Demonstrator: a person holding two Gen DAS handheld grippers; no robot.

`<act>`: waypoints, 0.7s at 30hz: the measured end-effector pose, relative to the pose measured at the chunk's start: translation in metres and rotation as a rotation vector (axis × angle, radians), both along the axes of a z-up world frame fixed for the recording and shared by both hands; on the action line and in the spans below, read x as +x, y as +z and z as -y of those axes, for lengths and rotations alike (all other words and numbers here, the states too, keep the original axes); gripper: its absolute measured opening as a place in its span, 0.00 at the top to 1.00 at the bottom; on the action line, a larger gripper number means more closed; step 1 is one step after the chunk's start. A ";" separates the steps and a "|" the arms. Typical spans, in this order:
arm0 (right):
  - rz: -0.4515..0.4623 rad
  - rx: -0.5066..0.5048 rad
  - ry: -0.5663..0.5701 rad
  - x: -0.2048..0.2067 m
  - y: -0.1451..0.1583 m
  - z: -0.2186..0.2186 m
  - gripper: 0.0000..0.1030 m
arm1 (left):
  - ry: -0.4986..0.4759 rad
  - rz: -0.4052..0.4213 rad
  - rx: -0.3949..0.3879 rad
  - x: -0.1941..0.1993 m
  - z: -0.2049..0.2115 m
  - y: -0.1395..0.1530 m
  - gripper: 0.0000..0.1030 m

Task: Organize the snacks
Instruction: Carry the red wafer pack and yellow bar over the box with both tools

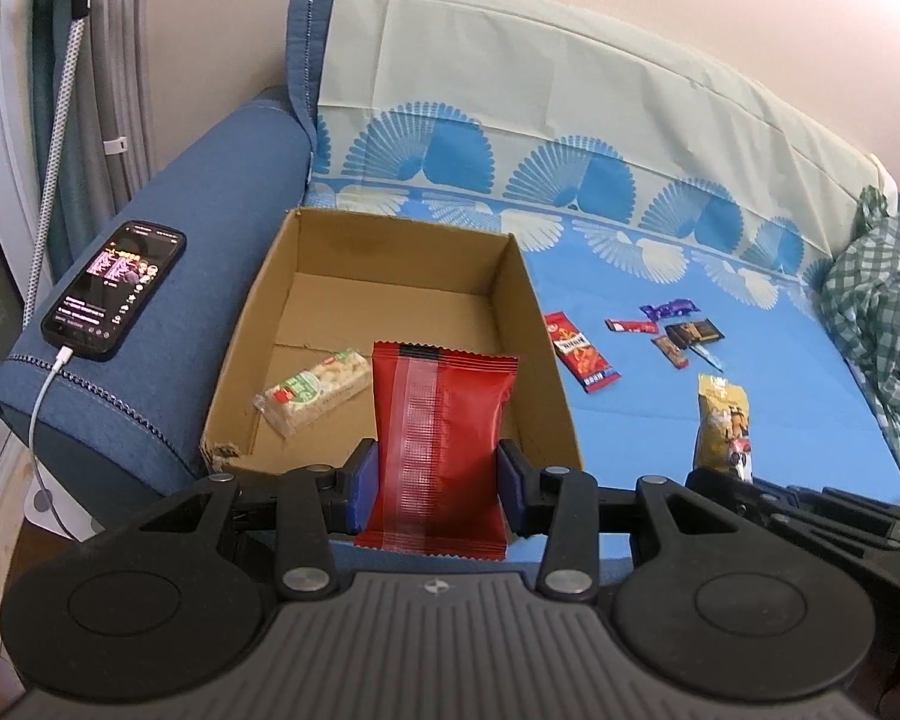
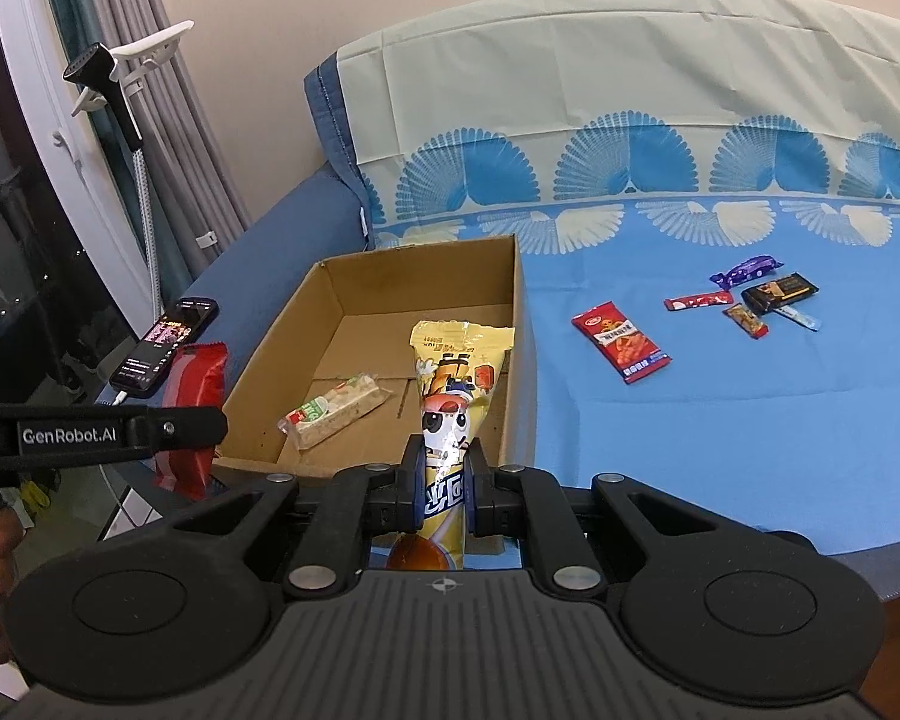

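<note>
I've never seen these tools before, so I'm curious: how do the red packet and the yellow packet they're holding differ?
The red packet is broad, flat and plain; the yellow packet is slimmer, with a cartoon figure. The left gripper stands wider around the red one; the right gripper pinches the yellow one narrowly. Both are clamped upright near the cardboard box.

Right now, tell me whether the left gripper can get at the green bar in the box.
Probably not: the left gripper is shut on the red packet. The green bar lies uncovered in the cardboard box.
</note>
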State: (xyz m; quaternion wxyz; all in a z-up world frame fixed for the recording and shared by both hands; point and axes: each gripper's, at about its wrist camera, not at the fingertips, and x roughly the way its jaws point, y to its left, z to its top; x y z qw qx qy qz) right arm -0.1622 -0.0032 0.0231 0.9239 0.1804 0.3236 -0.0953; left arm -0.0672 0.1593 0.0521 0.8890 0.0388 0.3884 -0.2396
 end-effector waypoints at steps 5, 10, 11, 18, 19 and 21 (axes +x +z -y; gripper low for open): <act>-0.011 0.000 0.010 0.015 -0.001 0.000 0.88 | 0.012 0.010 -0.008 0.014 -0.001 0.002 0.56; -0.022 -0.005 0.030 0.032 -0.001 -0.003 0.88 | 0.027 0.012 -0.004 0.030 -0.001 0.000 0.56; -0.025 -0.006 0.034 0.037 -0.001 -0.003 0.88 | 0.032 0.008 -0.003 0.034 -0.002 -0.001 0.56; -0.051 -0.005 0.063 0.070 -0.008 -0.003 0.88 | 0.055 -0.012 0.021 0.063 0.002 -0.010 0.56; -0.057 -0.003 0.067 0.076 -0.010 -0.002 0.88 | 0.057 -0.014 0.025 0.068 0.002 -0.013 0.56; -0.066 0.002 0.072 0.086 -0.014 0.000 0.88 | 0.060 -0.021 0.034 0.077 0.005 -0.017 0.56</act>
